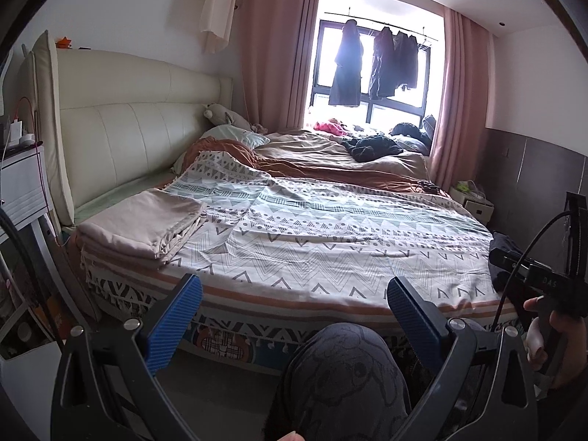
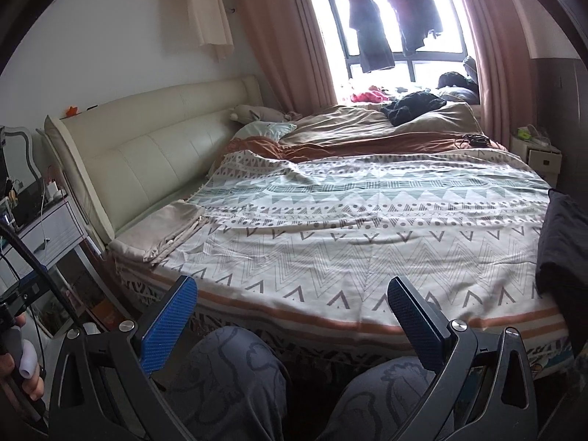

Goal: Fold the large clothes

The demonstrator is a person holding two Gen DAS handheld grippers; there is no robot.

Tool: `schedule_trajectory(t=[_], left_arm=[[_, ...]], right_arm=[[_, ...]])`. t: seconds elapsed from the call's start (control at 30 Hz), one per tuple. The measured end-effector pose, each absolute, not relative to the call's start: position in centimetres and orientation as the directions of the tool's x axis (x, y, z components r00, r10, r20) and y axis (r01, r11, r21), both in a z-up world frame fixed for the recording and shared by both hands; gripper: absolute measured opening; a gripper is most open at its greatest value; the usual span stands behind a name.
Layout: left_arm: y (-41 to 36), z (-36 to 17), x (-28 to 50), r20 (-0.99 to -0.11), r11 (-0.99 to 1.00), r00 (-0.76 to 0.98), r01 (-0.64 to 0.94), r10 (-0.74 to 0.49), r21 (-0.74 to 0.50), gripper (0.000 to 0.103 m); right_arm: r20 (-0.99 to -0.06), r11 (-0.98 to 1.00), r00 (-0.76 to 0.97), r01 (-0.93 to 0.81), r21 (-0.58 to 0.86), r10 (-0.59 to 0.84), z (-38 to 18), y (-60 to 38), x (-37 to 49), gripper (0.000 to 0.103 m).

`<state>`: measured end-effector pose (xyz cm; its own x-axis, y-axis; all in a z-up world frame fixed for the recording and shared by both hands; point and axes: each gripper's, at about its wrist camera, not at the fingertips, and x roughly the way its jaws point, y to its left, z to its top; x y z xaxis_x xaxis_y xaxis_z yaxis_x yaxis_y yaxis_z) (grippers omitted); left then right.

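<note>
A folded beige cloth (image 1: 143, 224) (image 2: 161, 231) lies on the bed's near-left corner, beside the headboard. A dark garment (image 1: 503, 257) (image 2: 562, 242) is bunched at the right edge of the patterned bedspread (image 1: 330, 235) (image 2: 367, 228). My left gripper (image 1: 294, 283) is open and holds nothing; it hovers in front of the bed's near edge, above a person's knee (image 1: 345, 375). My right gripper (image 2: 292, 283) is open too, with nothing between its blue pads (image 2: 169, 323), above both knees (image 2: 235, 375).
A cream padded headboard (image 1: 128, 132) runs along the left. A white nightstand (image 1: 22, 191) stands beside it. Brown duvets and a black clothes pile (image 1: 371, 145) lie toward the window, where dark clothes hang (image 1: 345, 70). A small cabinet (image 2: 540, 154) stands far right.
</note>
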<state>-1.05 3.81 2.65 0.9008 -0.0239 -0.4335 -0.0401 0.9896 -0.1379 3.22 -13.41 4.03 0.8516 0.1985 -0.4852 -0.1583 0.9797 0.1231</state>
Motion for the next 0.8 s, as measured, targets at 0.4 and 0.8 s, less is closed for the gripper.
schedule_trajectory(t=[0.4,0.8], left_arm=[[4.7,2.9,-2.9,-0.415,0.989,0.910,-0.060,-0.003,-0.138,0.103],[5.0,2.9,-3.1,-0.418,0.988,0.908,-0.062,-0.002,-0.139,0.103]], right_arm=[[-0.478,0.979,0.856,-0.154,0.131,0.198,3.9,-13.1,1.7,0.103],[-0.483,0.979,0.852,-0.155,0.135,0.202,3.5,-13.0,1.9,0.103]])
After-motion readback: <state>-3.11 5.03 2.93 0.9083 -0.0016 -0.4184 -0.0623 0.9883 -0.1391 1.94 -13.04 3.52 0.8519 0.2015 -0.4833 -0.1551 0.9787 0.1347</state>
